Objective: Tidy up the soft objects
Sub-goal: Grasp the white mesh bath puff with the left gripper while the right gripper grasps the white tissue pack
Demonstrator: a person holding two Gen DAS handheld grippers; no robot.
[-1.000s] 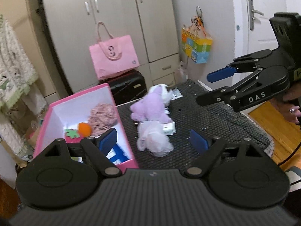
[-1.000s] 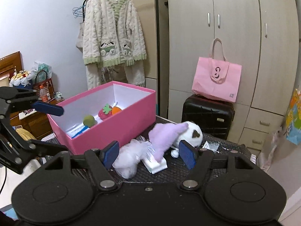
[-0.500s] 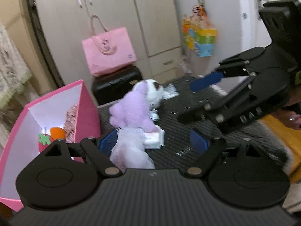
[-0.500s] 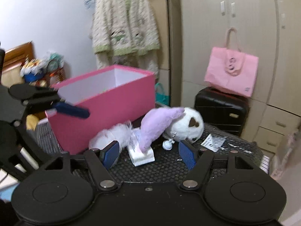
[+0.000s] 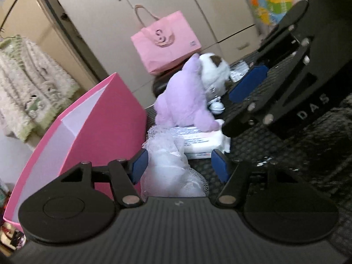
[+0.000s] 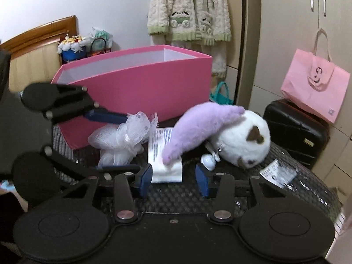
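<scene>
A white mesh bath pouf (image 5: 169,167) (image 6: 123,138) lies on the dark mat beside the pink box (image 5: 92,127) (image 6: 140,88). My left gripper (image 5: 179,165) is open with its blue pads on either side of the pouf. A purple and white plush toy (image 5: 187,101) (image 6: 220,129) lies over a white tissue pack (image 5: 198,140) (image 6: 165,160). My right gripper (image 6: 173,177) is open just in front of the tissue pack and the plush; it also shows at the right of the left wrist view (image 5: 246,107).
A pink tote bag (image 6: 314,83) sits on a black suitcase (image 6: 294,127) behind the table. Wardrobe doors stand behind. A knitted cardigan (image 6: 189,11) hangs at the back. A paper label (image 6: 275,171) lies on the mat at right.
Both grippers have moved down and in toward the objects. The left now straddles the pouf; the right has come close to the tissue pack and plush.
</scene>
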